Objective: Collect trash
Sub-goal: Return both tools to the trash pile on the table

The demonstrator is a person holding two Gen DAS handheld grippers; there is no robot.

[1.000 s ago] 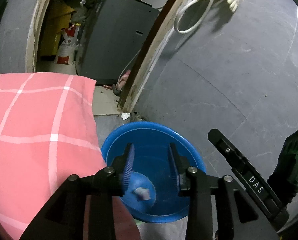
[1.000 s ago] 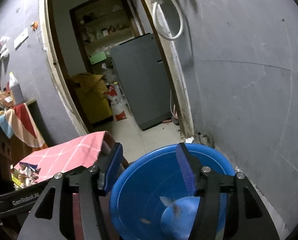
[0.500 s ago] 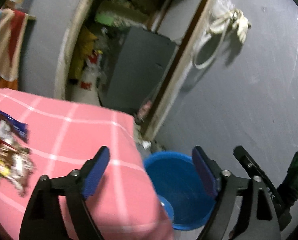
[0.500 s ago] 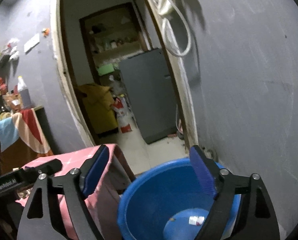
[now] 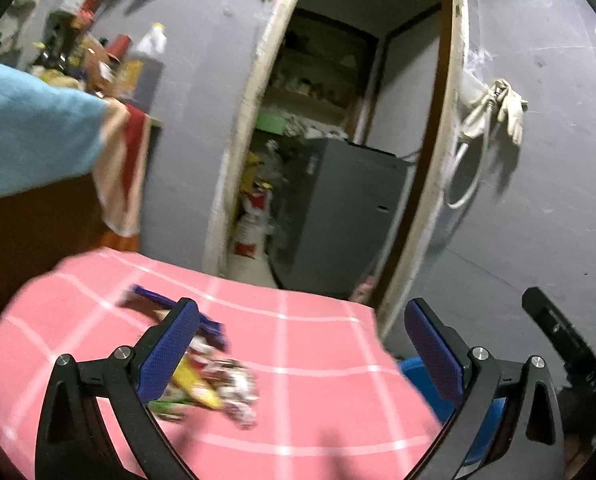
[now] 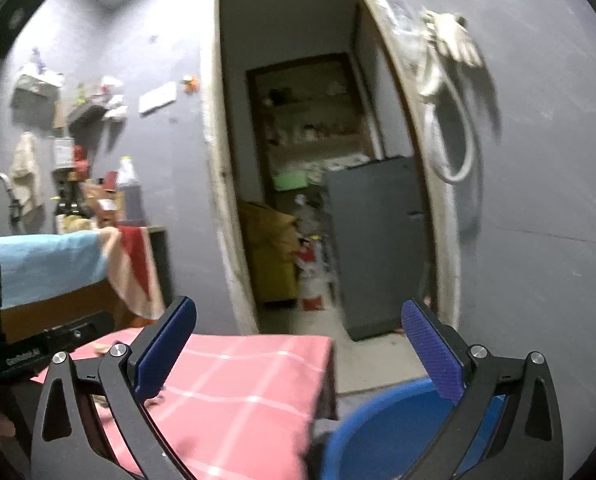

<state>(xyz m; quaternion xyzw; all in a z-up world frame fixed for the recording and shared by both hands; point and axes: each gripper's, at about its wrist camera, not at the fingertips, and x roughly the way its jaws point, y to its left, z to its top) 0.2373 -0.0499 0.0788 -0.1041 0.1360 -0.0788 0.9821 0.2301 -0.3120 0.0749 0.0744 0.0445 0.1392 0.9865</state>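
Left claw (image 5: 298,352): jaws have just been opening, now wide apart, nothing between them. Right claw (image 6: 298,352): the same. Step in hand: returning for more trash. Wrappers (image 5: 206,380) lie lower left on the desk (image 5: 317,400); basin (image 6: 381,436) lower right. Next: lower one claw over the wrappers, then close.

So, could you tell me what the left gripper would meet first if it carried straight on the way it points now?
Probably the pink checked cloth, just right of the wrapper pile; the left gripper is open and empty.
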